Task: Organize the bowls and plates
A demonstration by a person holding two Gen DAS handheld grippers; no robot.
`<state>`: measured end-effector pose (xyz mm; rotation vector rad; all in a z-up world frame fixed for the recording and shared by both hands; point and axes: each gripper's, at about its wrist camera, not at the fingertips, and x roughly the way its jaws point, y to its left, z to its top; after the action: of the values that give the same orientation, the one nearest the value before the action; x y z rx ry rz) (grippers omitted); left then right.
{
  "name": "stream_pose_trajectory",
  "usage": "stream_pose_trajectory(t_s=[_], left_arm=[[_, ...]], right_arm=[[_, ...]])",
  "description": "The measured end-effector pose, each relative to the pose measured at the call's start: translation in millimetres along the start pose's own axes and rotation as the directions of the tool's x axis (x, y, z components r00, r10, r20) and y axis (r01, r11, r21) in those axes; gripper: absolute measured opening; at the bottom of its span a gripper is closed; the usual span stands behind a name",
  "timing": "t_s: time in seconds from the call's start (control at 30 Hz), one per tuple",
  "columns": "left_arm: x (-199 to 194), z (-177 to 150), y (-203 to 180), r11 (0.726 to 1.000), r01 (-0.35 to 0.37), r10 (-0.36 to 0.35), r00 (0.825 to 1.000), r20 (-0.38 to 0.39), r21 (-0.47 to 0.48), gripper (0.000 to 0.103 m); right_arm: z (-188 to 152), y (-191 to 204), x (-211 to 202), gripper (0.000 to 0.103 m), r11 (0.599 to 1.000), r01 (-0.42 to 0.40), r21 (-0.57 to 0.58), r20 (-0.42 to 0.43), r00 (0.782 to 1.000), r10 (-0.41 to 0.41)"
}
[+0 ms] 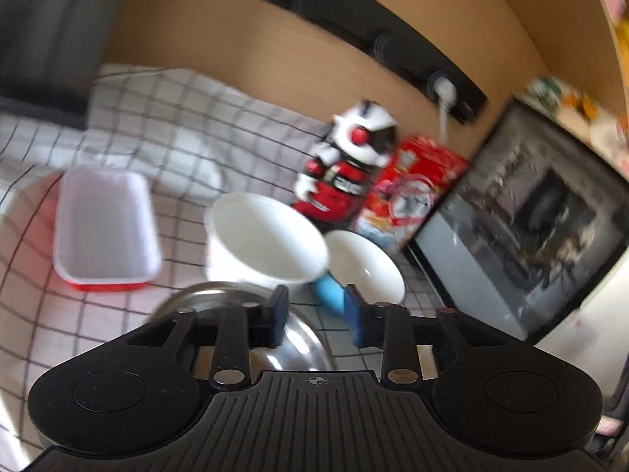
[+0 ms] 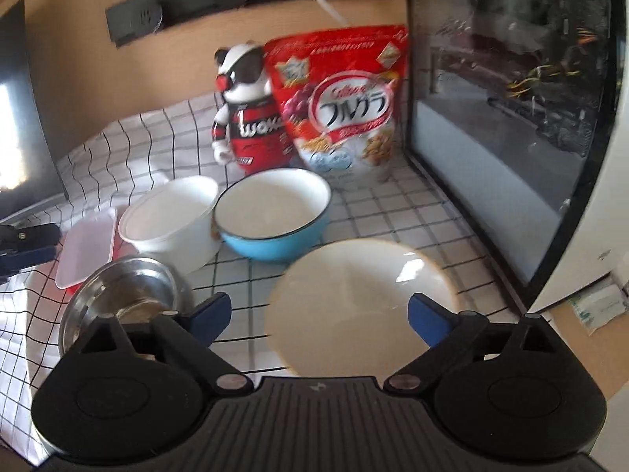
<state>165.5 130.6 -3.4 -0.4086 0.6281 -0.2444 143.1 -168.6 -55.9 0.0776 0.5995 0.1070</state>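
At the bottom centre of the right wrist frame, the right gripper [image 2: 318, 316] is seen with its jaws spread wide and nothing clamped; the cream plate [image 2: 361, 303] lies directly ahead between them, so this hand is judged the nearer. To the plate's left, the steel bowl [image 2: 125, 295] is found, with the blue bowl [image 2: 275, 216] above. The left gripper [image 1: 316, 312] is shown narrowly parted and empty.

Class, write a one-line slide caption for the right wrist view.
Open right gripper above a cream plate, with steel bowl, white bowl and blue bowl on a checked cloth.
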Motion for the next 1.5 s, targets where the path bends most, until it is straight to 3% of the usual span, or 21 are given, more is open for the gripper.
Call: stream_pose_trajectory(t_s=[0.07, 0.13, 0.2, 0.37, 0.47, 0.53, 0.63, 0.73, 0.83, 0.9, 0.97, 1.1, 1.17, 1.23, 1.3, 1.4, 1.5], left_arm=[[21.3, -7.6, -26.1, 0.999, 0.030, -0.028, 0.998, -0.051, 0.039, 0.019], [51.4, -15.1, -52.6, 0.991, 0.118, -0.107, 0.981, -0.162, 0.062, 0.015], [75.4, -24.3, -72.0, 0.986, 0.161, -0.147, 0.963, -0.225, 0.045, 0.015], [111.2, -30.5, -109.1, 0.994, 0.055, -0.030, 0.972, -0.235, 0.099, 0.015], [122.1, -18.1, -100.3, 1.000, -0.001, -0.002, 0.970, -0.241, -0.013, 0.016], [128.5, -6.0, -91.5, 0.993, -0.092, 0.072, 0.971, -0.230, -0.075, 0.020], [134.8, 10.2, -76.7, 0.963, -0.227, 0.189, 0.953, -0.235, -0.147, 0.021], [152.4, 23.7, -64.7, 0.946, -0.276, 0.225, 0.936, -0.269, -0.170, 0.021], [178.0, 33.0, -53.3, 0.937, -0.299, 0.234, 0.921, -0.310, -0.182, 0.021], [195.3, 37.7, -48.6, 0.931, -0.325, 0.256, 0.906, -0.337, -0.168, 0.023], [208.7, 40.9, -45.9, 0.930, -0.339, 0.270, 0.894, -0.357, -0.144, 0.032], [228.0, 43.7, -40.2, 0.933, -0.344, 0.281, 0.879, -0.384, -0.103, 0.033], [233.7, 46.3, -40.4, 0.939, -0.335, 0.283, 0.879, -0.384, -0.076, 0.033], [240.3, 50.2, -40.4, 0.947, -0.318, 0.275, 0.881, -0.386, -0.053, 0.033], [245.1, 52.7, -42.1, 0.951, -0.307, 0.266, 0.878, -0.398, -0.042, 0.034], [248.2, 52.4, -47.2, 0.958, -0.285, 0.244, 0.873, -0.423, -0.035, 0.034], [249.6, 48.2, -55.8, 0.968, -0.248, 0.208, 0.866, -0.455, -0.028, 0.034]], right_arm=[[-3.1, -17.6, 1.3, 0.098, 1.000, 0.000, 0.005, -0.004, 1.000, 0.000], [-5.6, -34.8, 5.6, 0.098, 0.999, -0.034, -0.002, -0.008, 0.999, 0.034], [-7.5, -50.2, 11.0, 0.098, 0.997, -0.065, -0.040, -0.008, 0.998, 0.065], [-3.6, -65.1, 29.4, 0.095, 0.973, -0.126, -0.192, -0.023, 0.992, 0.124], [16.2, -70.2, 40.3, 0.095, 0.954, -0.220, -0.203, -0.023, 0.975, 0.220], [41.4, -70.1, 54.9, 0.094, 0.951, -0.254, -0.176, -0.042, 0.967, 0.250], [80.7, -72.7, 90.4, 0.092, 0.960, -0.275, -0.057, -0.122, 0.956, 0.267], [107.4, -71.2, 127.7, 0.089, 0.958, -0.281, 0.046, -0.173, 0.943, 0.285], [120.1, -53.3, 156.6, 0.071, 0.963, -0.271, 0.003, -0.197, 0.943, 0.266], [124.3, -41.0, 179.1, 0.068, 0.964, -0.265, -0.010, -0.245, 0.935, 0.255], [126.4, -34.8, 200.3, 0.068, 0.964, -0.266, 0.014, -0.303, 0.918, 0.258], [126.0, -22.7, 242.1, 0.063, 0.967, -0.253, 0.032, -0.379, 0.892, 0.246], [124.0, -21.2, 258.3, 0.049, 0.966, -0.251, 0.056, -0.411, 0.876, 0.251], [120.4, -22.4, 272.7, 0.039, 0.958, -0.268, 0.102, -0.449, 0.847, 0.284], [117.6, -24.8, 280.3, 0.034, 0.952, -0.268, 0.146, -0.471, 0.828, 0.306], [118.4, -30.6, 273.4, 0.033, 0.957, -0.253, 0.146, -0.464, 0.836, 0.292], [121.3, -40.3, 257.1, 0.033, 0.967, -0.229, 0.114, -0.431, 0.865, 0.256]])
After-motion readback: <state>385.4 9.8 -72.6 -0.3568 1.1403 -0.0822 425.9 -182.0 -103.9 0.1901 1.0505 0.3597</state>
